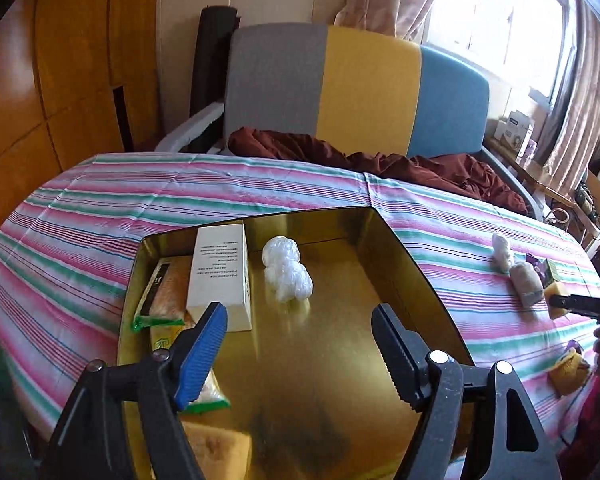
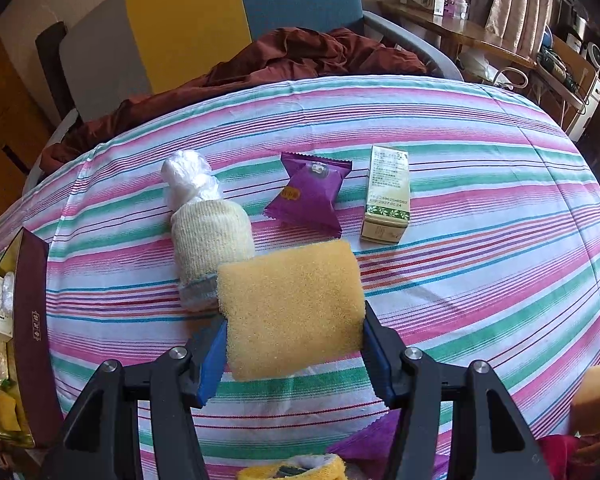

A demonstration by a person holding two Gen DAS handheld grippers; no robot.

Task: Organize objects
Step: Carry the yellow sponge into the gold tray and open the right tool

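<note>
The left claw [image 1: 300, 344] hangs released over the gold tray [image 1: 412, 264], its jaws apart with nothing between them. No earlier view is at hand, so only this stance can be told. Inside the tray a white box [image 1: 220, 276] lies near the left wall, leaning over a green-edged snack packet [image 1: 164, 300], and a crumpled white plastic bag [image 1: 286, 274] rests on the bare gold floor just right of the box. A yellow sponge piece [image 1: 216, 444] lies at the tray's near corner. The right claw [image 2: 296, 344] is clenched on a yellow sponge [image 2: 292, 308], its pads pressing both sides, above the striped table [image 2: 480, 280]. Beyond the sponge on the cloth lie a rolled sock [image 2: 210, 240] touching a wad of white plastic [image 2: 188, 176], a purple packet [image 2: 308, 196] and a small green box [image 2: 388, 196], each apart from its neighbour.
</note>
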